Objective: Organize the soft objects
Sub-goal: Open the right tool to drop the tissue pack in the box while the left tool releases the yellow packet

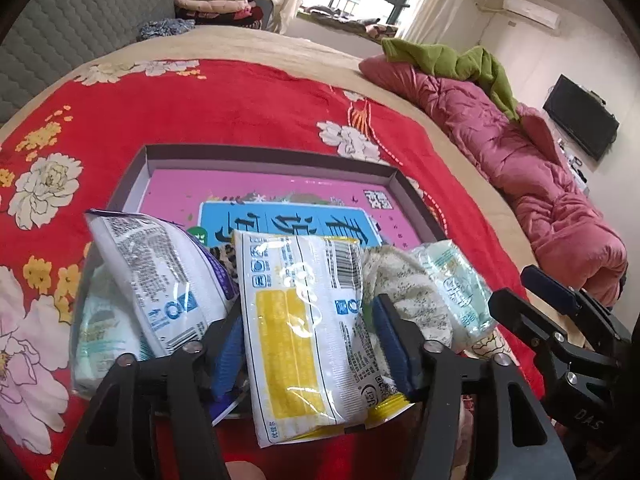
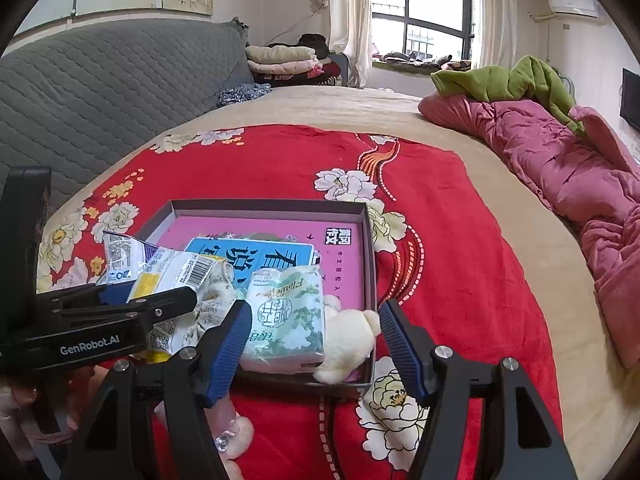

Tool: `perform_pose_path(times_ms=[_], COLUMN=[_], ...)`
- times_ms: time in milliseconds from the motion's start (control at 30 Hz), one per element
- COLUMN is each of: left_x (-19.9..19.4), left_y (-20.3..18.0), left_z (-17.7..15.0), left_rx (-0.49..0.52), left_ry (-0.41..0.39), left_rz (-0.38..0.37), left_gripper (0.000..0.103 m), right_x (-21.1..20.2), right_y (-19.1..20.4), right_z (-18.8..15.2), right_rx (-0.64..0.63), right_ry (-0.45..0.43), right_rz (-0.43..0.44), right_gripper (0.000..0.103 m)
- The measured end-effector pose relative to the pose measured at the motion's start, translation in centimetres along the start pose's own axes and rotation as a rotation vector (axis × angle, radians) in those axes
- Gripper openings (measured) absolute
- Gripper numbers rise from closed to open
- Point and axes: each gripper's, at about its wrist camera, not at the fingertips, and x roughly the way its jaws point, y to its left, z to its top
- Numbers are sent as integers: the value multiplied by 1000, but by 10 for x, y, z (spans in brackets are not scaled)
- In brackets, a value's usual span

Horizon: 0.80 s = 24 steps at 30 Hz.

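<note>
"GenRobot.AI" on left tongs [image 2: 192,300], "DAS" on right tongs [image 2: 316,344], both agape, empty.

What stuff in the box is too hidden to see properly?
- Left wrist view: the leopard-print thing peeks out between two packs; what it is stays hidden.
- Left wrist view: the yellow pack sits between the left tongs; whether the pads touch it is unclear.
- Right wrist view: the cream plush toy is half behind the tissue pack.
- Both views: the box floor print is mostly covered.

Yellow tissue pack [image 1: 308,320]: we see it tilted over the box's near edge.
Green tissue pack [image 2: 286,316]: leaning in the box's near right corner.
</note>
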Motion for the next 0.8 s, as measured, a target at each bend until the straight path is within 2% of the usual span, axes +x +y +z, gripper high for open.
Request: perform_pose_path(times_ms=[400, 567, 800], left_x=[-34, -49, -74], left_y=[2, 0, 0], left_z=[11, 13, 8], left_rx=[-8, -2, 17], left_ry=[-87, -117, -155], left_rz=[-20, -28, 10], left_gripper=[74, 74, 78], right_x=[-8, -14, -23], right_y=[-4, -1, 2], right_z=[3, 6, 9], right_rx=[24, 23, 33], right_ry=[-10, -25, -44], right_rz=[-15, -16, -14], right_gripper=[66, 72, 72])
